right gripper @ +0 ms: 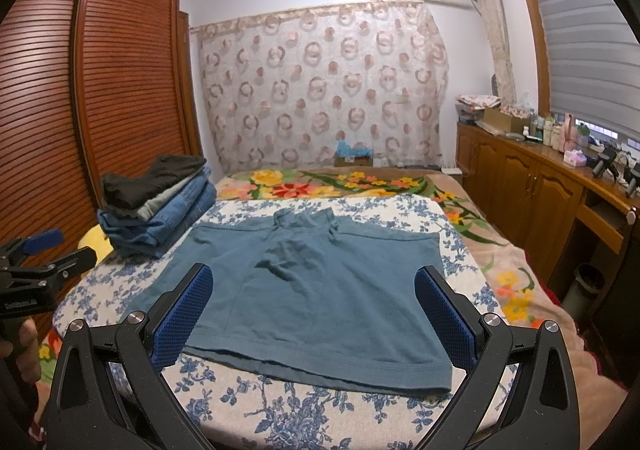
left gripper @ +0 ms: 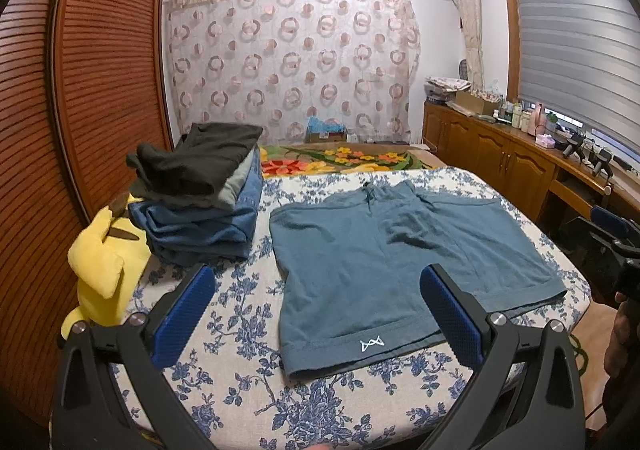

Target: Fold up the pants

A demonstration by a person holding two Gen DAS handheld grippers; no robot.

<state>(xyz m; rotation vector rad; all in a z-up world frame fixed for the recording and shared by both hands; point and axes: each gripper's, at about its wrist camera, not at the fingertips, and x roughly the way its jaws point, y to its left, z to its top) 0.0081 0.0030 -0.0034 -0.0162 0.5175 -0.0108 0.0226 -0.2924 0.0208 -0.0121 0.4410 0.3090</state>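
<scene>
Teal-blue shorts lie flat on the floral bedspread, waistband with drawstring at the far side, leg hems toward me; a small white logo sits near the near-left hem. They also show in the right wrist view. My left gripper is open and empty, hovering above the bed near the shorts' near-left leg. My right gripper is open and empty, hovering above the near hem of the shorts. The left gripper also shows at the left edge of the right wrist view.
A stack of folded clothes, dark on top and denim below, sits on the bed's left side. A yellow plush toy lies beside it. A louvred wooden wardrobe stands on the left; a wooden cabinet with clutter on the right.
</scene>
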